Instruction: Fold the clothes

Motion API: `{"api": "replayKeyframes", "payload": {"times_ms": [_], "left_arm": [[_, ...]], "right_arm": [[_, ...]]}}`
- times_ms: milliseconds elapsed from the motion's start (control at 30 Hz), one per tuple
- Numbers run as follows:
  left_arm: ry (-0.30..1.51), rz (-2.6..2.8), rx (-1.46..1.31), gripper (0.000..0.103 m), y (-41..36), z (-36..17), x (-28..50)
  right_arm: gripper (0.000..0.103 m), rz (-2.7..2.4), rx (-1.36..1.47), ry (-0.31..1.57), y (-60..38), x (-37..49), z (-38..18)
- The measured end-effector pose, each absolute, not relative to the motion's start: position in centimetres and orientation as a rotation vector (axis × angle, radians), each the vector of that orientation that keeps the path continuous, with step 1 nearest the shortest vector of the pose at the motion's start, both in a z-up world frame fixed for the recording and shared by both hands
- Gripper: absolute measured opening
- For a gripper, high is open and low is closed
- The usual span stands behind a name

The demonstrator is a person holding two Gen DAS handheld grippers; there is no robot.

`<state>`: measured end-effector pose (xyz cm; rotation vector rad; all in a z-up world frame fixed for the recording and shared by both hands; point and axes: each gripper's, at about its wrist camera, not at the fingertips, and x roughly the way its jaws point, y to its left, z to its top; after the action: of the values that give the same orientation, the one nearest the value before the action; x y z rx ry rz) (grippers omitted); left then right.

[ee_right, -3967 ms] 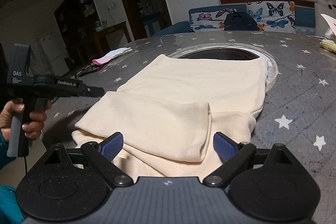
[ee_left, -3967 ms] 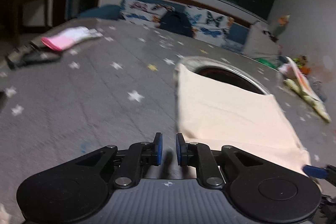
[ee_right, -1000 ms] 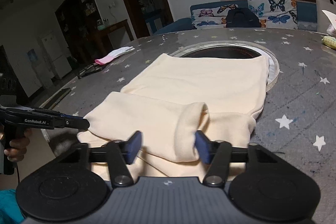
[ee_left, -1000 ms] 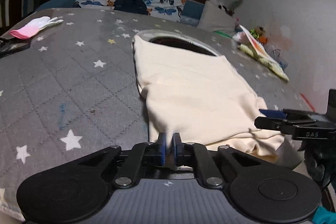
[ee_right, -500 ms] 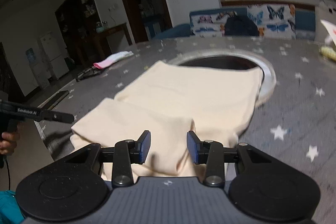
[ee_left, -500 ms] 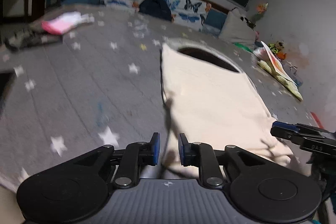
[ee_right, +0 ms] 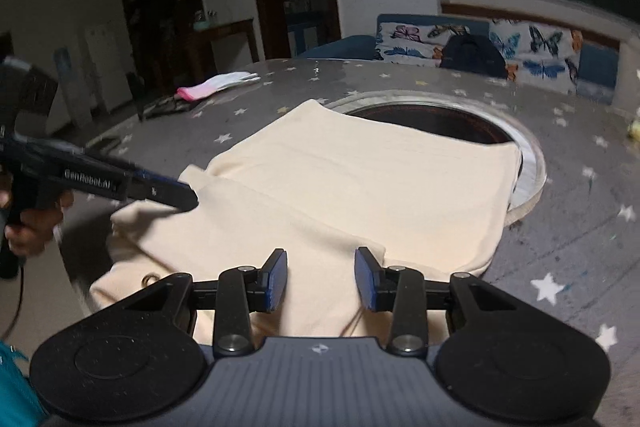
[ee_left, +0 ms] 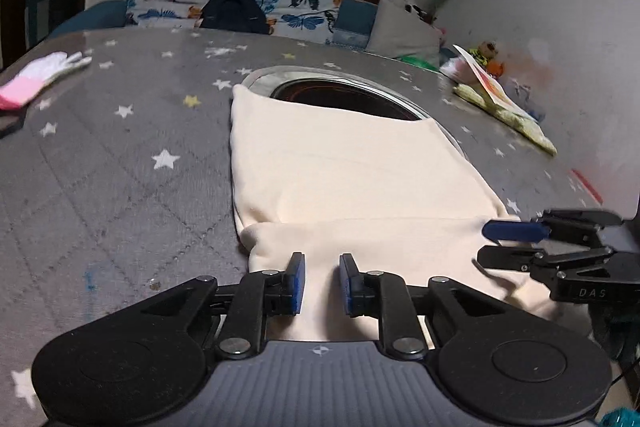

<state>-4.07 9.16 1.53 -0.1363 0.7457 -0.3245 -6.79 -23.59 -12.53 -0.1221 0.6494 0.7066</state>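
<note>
Since half a second ago the left tongs [ee_left: 320, 283] are sitting over the near fold of the garment [ee_left: 340, 179] rather than at its left edge, their gap now a little wider, and the right tongs [ee_right: 321, 278] are spreading further apart than before.

Going left to right in the left wrist view: a pink-and-white glove [ee_left: 40, 77] is lying at the far left of the grey star-printed tabletop [ee_left: 120, 155]. The cream garment is lying flat in the middle, its far edge overlapping the round dark opening [ee_left: 344, 97] set in the tabletop, its near part folded back into a thicker band. The left tongs are hovering narrowly parted above that band, cloth showing in the gap but nothing pinched. At the right, the right tongs [ee_left: 496, 245] are reaching in sideways at the band's right end, one finger above the other with a gap between them.

In the right wrist view, the left hand [ee_right: 28, 223] is gripping its handle at far left, and the left tongs [ee_right: 182, 195] are touching the garment's [ee_right: 360, 187] left corner. The right tongs are standing moderately wide over the near fold, holding nothing. A butterfly-patterned sofa [ee_right: 480, 47] is standing behind the tabletop.
</note>
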Motion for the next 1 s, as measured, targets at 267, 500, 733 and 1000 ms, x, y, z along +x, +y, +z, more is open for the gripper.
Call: {"api": "replayKeyframes", "payload": {"times_ms": [267,500,733,1000], "left_arm": [[0.726,-0.43,0.023,0.037,6.4,1.6,-8.0],[0.691,-0.457,0.126,0.045,5.0,1.9,-9.8],[0.704,-0.49,0.201,0.045,3.9,1.4,-10.9],[0.656,-0.515,0.219,0.045,3.6,2.4,-11.6]], "right_arm": [[0.039,0.775,-0.248,0.636,-22.6,-9.7,-13.1],[0.041,0.792,-0.299,0.591,-22.3,-11.4,-11.9],[0.041,0.825,-0.396,0.565,-21.2,-13.4,-12.3],[0.043,0.845,-0.418,0.552,-20.1,-14.1,-12.7]]}}
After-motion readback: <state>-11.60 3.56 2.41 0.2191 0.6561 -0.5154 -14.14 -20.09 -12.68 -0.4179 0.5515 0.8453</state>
